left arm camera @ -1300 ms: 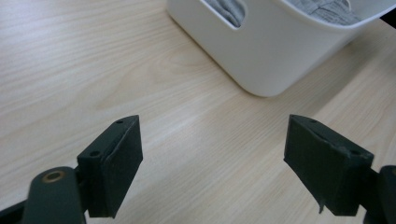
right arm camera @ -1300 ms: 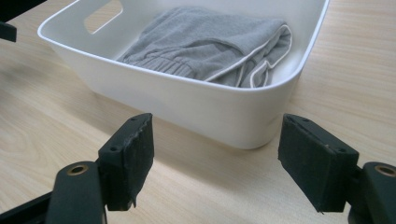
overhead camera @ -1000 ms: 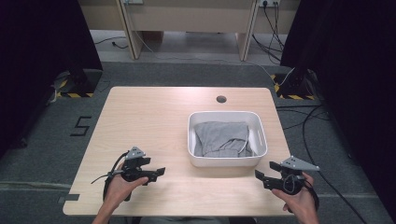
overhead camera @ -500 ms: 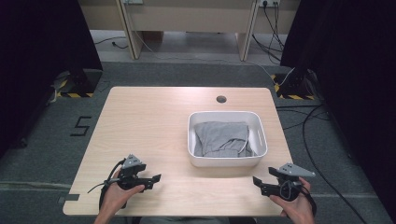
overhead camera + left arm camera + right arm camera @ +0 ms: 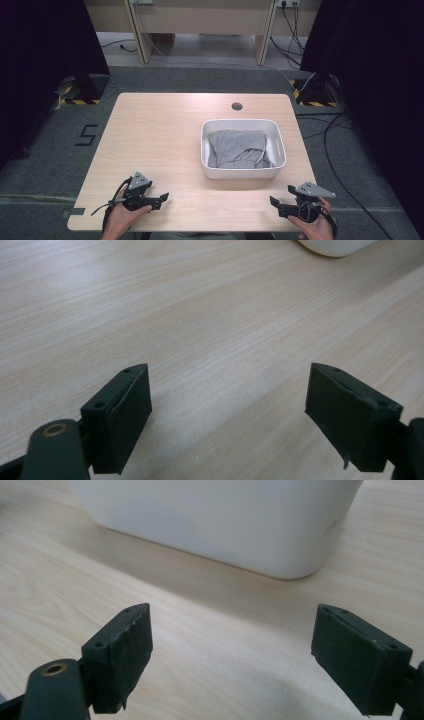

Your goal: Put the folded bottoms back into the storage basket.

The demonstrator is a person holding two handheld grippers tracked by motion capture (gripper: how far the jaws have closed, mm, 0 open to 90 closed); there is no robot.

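Observation:
A white tub [image 5: 243, 171] stands on the right half of the wooden table [image 5: 160, 135], with a folded grey cloth [image 5: 237, 148] lying inside it. My left gripper [image 5: 164, 198] rests low over the table's front left corner, jaws open and empty, pointing right; in its own view, the left gripper [image 5: 227, 412] frames bare wood. My right gripper [image 5: 274, 202] sits near the front right edge, pointing left. Its jaws have just been opening and nothing is between them. Ahead of the wide-open right gripper [image 5: 232, 655], the tub's white wall [image 5: 220, 520] rises close by.
A round cable hole [image 5: 237, 106] lies near the table's far edge. Grey carpet with a taped "5" [image 5: 88, 135] surrounds the table. Cables [image 5: 340, 135] trail on the floor at the right. Dark curtains stand on both sides.
Both hands have drawn back toward the front edge of the table and sunk lower. The tub and cloth have stayed put.

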